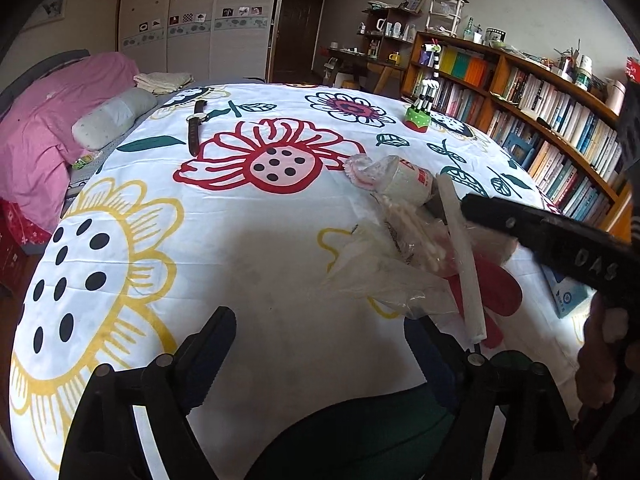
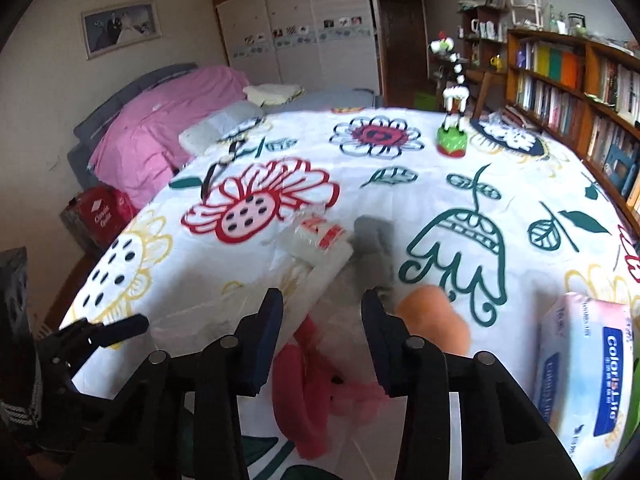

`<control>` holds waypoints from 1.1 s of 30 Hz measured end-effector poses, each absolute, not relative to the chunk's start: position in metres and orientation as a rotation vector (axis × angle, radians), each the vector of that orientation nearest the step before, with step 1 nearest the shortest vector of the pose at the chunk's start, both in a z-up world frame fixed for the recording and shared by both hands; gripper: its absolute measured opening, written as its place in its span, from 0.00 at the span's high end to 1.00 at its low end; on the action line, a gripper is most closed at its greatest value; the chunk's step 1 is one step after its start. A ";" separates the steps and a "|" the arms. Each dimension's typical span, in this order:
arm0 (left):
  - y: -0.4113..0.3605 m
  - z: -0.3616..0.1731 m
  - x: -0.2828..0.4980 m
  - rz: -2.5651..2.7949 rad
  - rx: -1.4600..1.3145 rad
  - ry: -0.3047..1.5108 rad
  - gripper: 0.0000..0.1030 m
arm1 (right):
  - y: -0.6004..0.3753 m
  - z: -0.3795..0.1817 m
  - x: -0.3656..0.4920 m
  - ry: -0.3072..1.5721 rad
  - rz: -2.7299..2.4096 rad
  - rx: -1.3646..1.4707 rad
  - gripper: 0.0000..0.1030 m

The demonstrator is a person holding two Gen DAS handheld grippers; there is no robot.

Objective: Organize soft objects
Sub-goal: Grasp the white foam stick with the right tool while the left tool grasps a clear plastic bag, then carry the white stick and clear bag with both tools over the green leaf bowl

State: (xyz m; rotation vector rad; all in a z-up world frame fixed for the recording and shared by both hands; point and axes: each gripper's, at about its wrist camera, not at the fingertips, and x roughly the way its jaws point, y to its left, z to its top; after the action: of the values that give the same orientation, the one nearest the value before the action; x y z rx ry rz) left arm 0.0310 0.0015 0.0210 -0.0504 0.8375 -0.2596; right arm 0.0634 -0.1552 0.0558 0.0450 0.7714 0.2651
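A floral cloth (image 1: 248,216) covers the table. On it lies a pile of soft things: a clear bag of cotton swabs (image 1: 404,236), a plastic-wrapped white roll with red print (image 1: 408,178) (image 2: 320,248), a crumpled clear bag (image 1: 380,280) and a white foam strip (image 1: 464,256). My left gripper (image 1: 316,344) is open and empty, left of the pile. My right gripper (image 2: 322,320) is open above a pink cloth item (image 2: 304,384) and clear plastic. A grey soft piece (image 2: 374,248) and an orange sponge (image 2: 436,316) lie just beyond it. It also shows in the left wrist view (image 1: 444,204).
A tissue pack (image 2: 588,380) lies at the right. A zebra toy on a green base (image 1: 420,116) (image 2: 452,136) and a wristwatch (image 1: 195,128) sit farther back. A bookshelf (image 1: 540,120) runs along the right, a bed with pink bedding (image 1: 52,120) on the left.
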 end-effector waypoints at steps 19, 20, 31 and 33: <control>0.013 0.020 0.023 -0.229 -0.072 0.846 0.03 | -0.147 0.041 0.074 0.832 0.327 0.117 0.83; 0.013 0.020 0.023 -0.228 -0.074 0.847 0.03 | -0.149 0.041 0.074 0.828 0.334 0.125 0.84; 0.011 0.027 0.013 -0.223 -0.071 0.824 0.03 | -0.182 0.073 0.043 0.739 0.324 0.213 0.89; 0.010 0.028 0.010 -0.229 -0.082 0.820 0.03 | -0.191 0.076 0.036 0.730 0.315 0.234 0.89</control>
State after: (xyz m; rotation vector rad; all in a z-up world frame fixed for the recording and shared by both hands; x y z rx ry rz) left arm 0.0103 0.0105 0.0284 -0.0821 0.8198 -0.2287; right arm 0.0362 -0.1912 0.0757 0.2335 0.7304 0.3154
